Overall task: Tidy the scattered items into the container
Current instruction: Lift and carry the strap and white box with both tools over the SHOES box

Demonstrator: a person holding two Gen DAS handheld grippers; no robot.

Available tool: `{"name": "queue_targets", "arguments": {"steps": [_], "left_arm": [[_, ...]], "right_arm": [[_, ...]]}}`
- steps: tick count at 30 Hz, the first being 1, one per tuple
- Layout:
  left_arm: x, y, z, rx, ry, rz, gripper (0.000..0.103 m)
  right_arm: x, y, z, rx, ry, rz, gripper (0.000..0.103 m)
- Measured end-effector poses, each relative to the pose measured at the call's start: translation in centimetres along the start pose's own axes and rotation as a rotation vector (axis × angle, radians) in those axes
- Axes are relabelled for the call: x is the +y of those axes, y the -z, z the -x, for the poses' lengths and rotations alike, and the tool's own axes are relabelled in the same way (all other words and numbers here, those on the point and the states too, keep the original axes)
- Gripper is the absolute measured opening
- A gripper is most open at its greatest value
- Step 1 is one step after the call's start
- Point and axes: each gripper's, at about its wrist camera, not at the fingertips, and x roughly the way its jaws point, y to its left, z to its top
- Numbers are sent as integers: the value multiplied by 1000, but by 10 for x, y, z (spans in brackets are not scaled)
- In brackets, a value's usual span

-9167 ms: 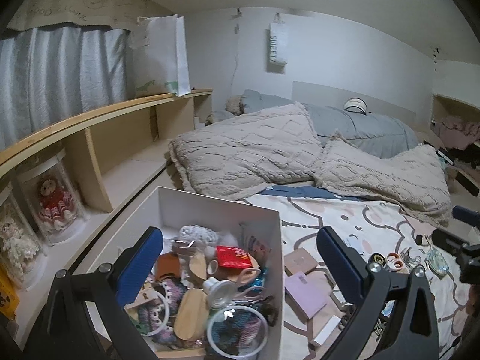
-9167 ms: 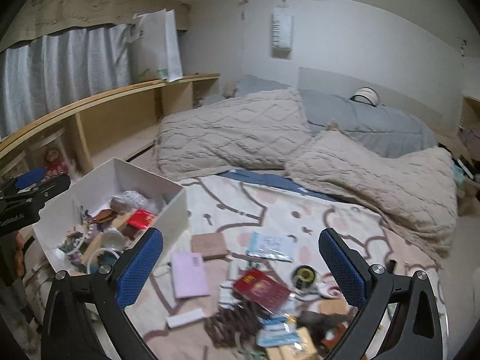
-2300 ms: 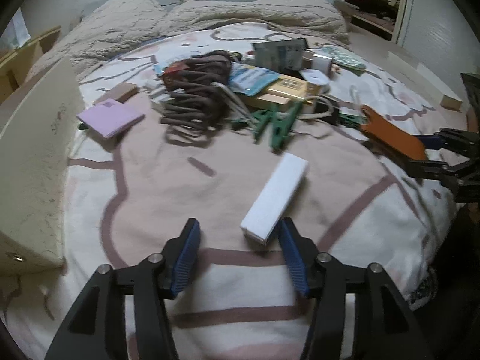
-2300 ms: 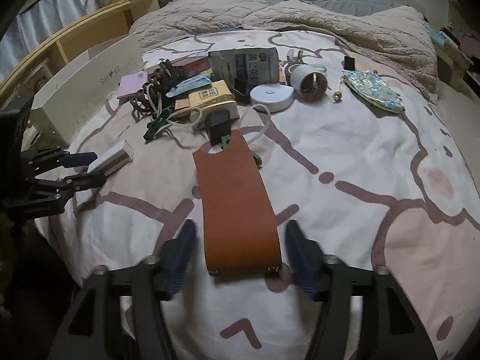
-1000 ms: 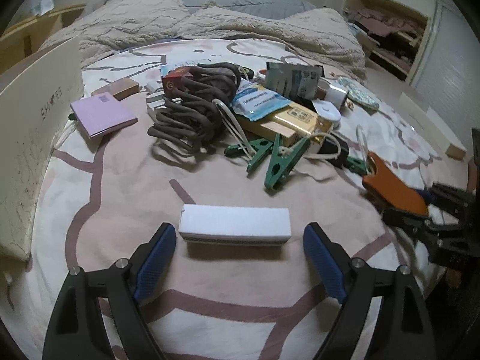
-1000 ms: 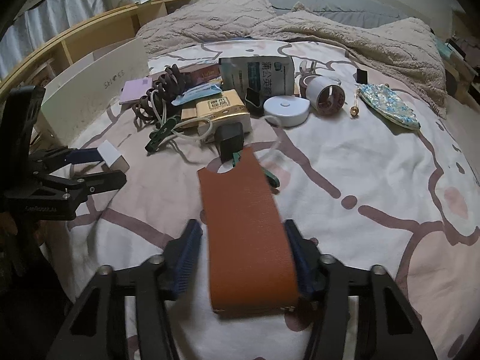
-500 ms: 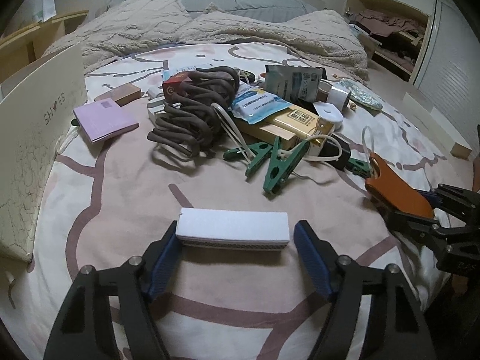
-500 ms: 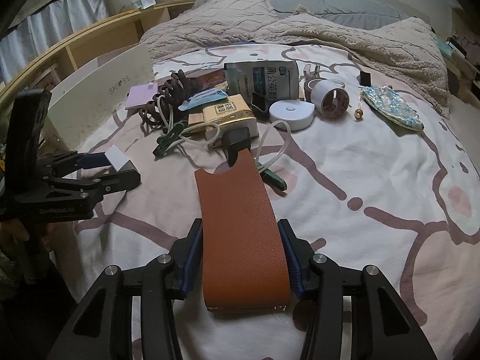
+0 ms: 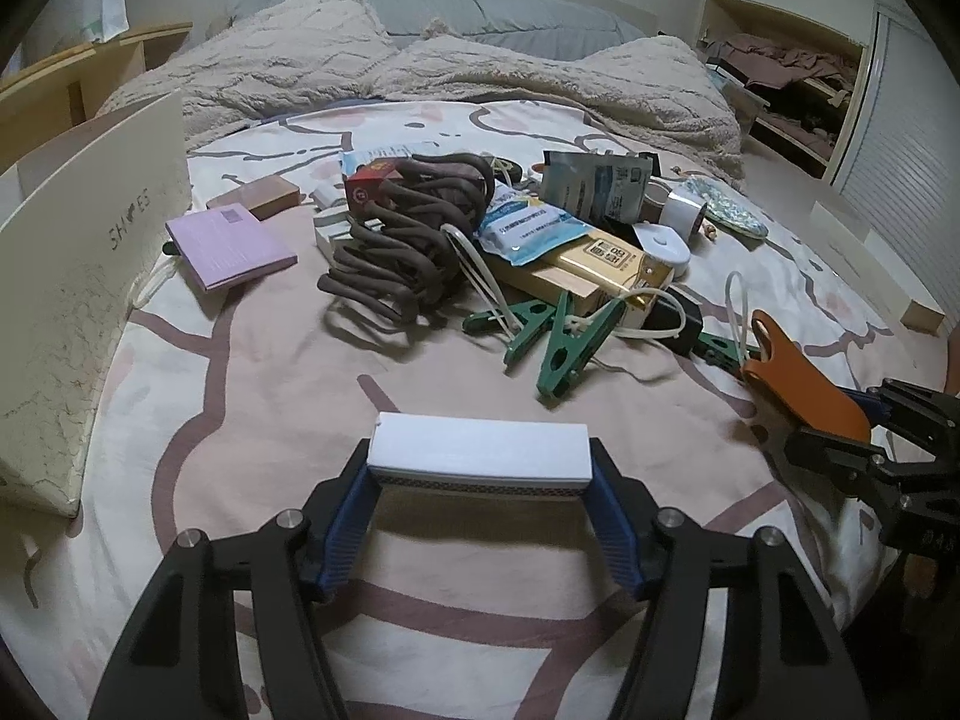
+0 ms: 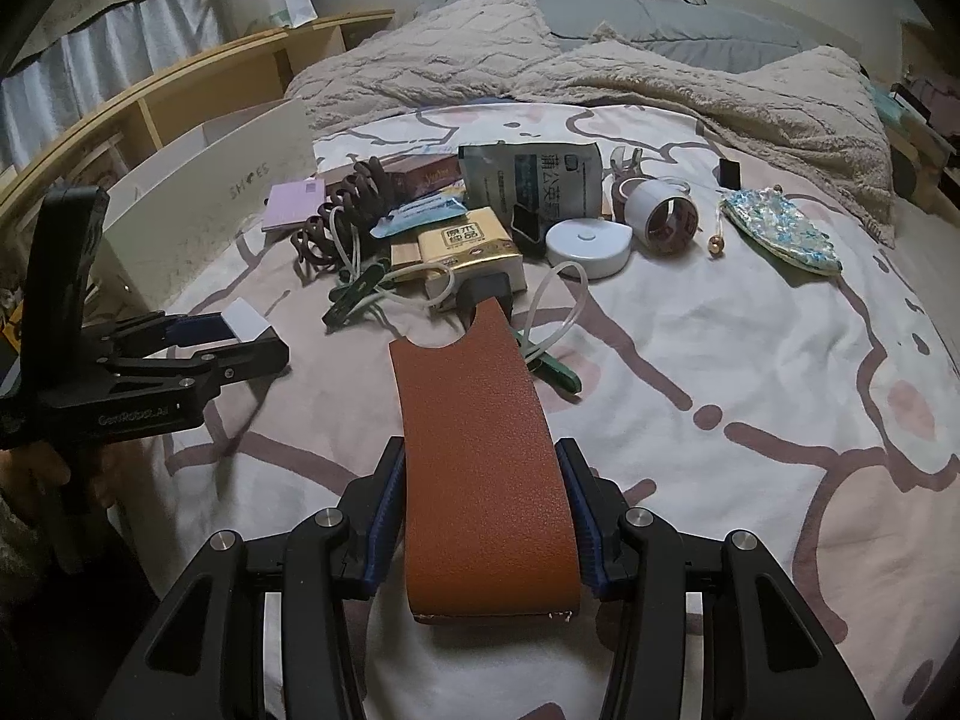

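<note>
Left gripper [image 9: 480, 474]: we have just closed its jaws onto the ends of the white box [image 9: 478, 455], low over the bed [image 9: 252, 372]. Right gripper [image 10: 483, 510]: we clamp the brown leather case [image 10: 480, 456]. Beyond lies the clutter; the container [image 9: 78, 276] stands at far left.

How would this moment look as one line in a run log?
left gripper: just closed on white box | right gripper: gripping brown case | container: left, not reached

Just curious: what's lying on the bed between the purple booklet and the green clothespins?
In the left wrist view, a tangled brown cord bundle lies between the purple booklet and the green clothespins.
</note>
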Motion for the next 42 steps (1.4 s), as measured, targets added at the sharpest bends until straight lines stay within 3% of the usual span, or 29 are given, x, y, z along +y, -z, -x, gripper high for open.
{"name": "queue_targets", "arguments": {"steps": [15, 29, 36, 42], "left_arm": [[0, -19, 22, -63, 1, -5, 66], [22, -80, 59, -227, -8, 32, 66], [43, -119, 79, -315, -29, 79, 66], [70, -144, 94, -351, -97, 100, 66]], "right_arm": [[0, -11, 10, -62, 31, 7, 49], [1, -48, 10, -107, 17, -62, 49], [21, -72, 7, -154, 25, -8, 49], [41, -99, 4, -190, 16, 42, 49]]}}
